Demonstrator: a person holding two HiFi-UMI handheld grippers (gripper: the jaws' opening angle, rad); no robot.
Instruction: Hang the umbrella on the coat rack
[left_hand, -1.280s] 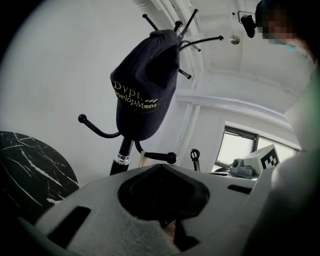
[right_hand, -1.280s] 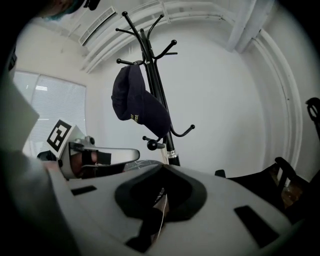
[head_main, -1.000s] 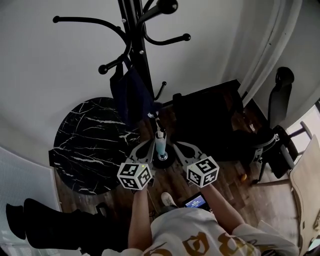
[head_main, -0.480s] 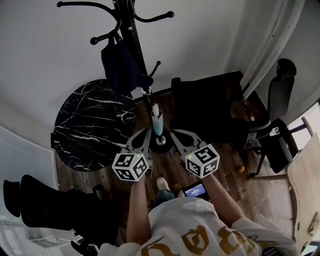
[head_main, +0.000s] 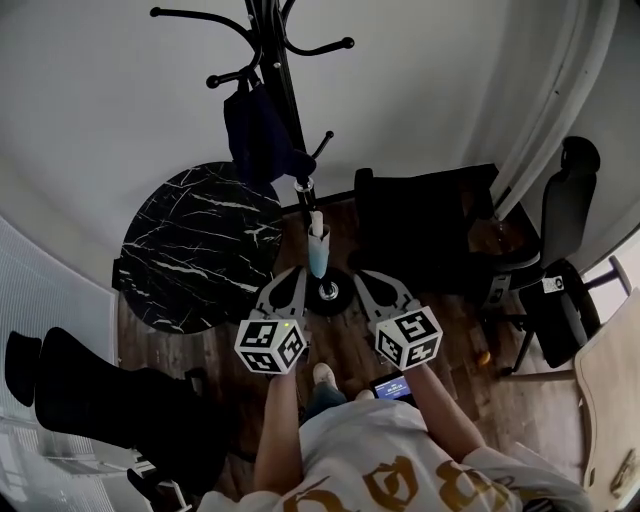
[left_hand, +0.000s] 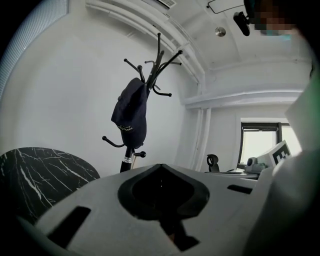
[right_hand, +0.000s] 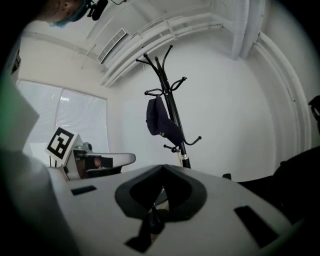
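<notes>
Left grey gripper (head_main: 299, 273) and right grey gripper (head_main: 358, 274), both pinched shut, sit beside the upright pale-blue folded umbrella (head_main: 318, 252) (ready to hang, I guess) off the black marble tabletop's (head_main: 190, 250) right edge.

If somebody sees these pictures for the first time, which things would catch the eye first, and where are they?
The tall black coat rack against the white wall draws the eye first, with a dark blue cloth item hanging from it. Near its base is a light blue umbrella, just ahead of the left gripper and the right gripper, both shut and empty. A round black marble table lies to the left.
</notes>
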